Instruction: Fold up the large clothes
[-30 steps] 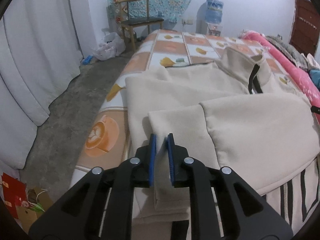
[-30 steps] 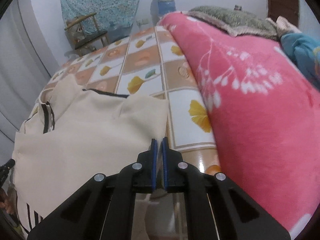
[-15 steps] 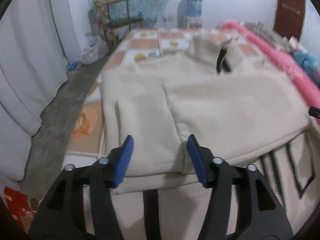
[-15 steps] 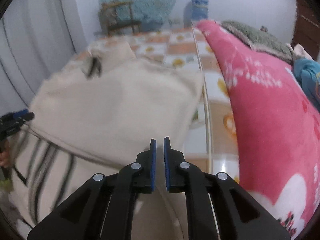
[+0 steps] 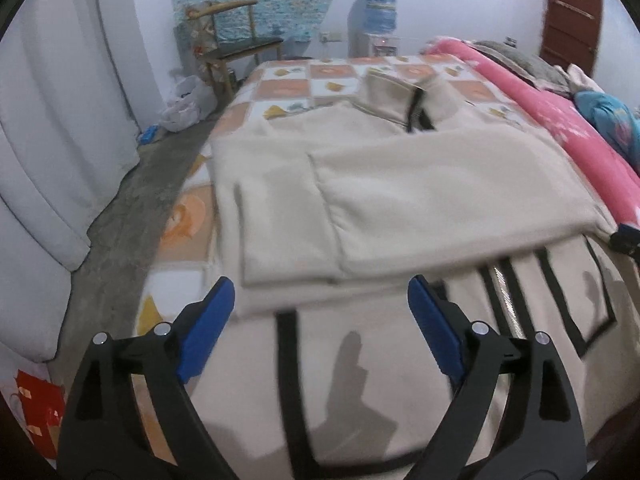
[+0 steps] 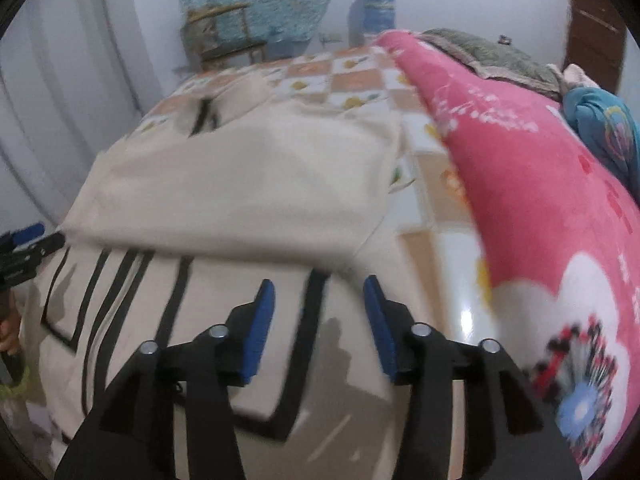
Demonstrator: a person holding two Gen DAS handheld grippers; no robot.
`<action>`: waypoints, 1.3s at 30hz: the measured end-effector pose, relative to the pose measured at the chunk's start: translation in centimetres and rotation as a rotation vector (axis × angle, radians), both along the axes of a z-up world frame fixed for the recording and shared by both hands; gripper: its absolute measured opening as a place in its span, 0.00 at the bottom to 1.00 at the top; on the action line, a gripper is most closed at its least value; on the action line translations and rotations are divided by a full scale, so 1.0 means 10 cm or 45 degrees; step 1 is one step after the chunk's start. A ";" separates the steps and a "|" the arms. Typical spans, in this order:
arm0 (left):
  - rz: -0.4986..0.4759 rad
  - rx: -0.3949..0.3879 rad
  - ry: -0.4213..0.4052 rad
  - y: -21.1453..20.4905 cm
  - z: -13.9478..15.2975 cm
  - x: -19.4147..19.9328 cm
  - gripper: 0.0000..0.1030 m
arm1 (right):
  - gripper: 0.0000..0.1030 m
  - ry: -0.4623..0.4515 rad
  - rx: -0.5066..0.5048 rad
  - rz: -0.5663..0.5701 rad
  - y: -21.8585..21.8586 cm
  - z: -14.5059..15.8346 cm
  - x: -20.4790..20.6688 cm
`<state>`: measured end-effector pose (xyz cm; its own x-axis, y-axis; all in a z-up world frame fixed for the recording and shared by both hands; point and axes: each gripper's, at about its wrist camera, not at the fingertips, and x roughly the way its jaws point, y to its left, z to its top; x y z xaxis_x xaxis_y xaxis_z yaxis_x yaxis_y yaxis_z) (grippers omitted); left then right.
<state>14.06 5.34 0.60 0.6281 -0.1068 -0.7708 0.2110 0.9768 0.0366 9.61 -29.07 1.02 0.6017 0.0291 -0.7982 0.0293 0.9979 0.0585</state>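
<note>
Cream jacket (image 5: 400,184) flat on bed beneath both opening, empty grippers, left (image 5: 320,320) and right (image 6: 319,312)

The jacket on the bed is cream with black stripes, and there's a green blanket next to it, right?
Not quite. The blanket next to the jacket is pink with white flowers, not green; the right wrist view shows it. The jacket is cream with black stripes, lying on the bed.
</note>
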 end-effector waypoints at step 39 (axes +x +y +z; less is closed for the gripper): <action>0.176 -0.031 0.126 -0.10 -0.47 -0.45 0.93 | 0.94 0.065 -0.066 -0.031 0.32 -0.42 -0.37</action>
<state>9.61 4.36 -4.07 0.5590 -0.0437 -0.8280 0.0757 0.9971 -0.0015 5.93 -25.91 -3.19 0.5600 -0.0273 -0.8281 0.0555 0.9984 0.0046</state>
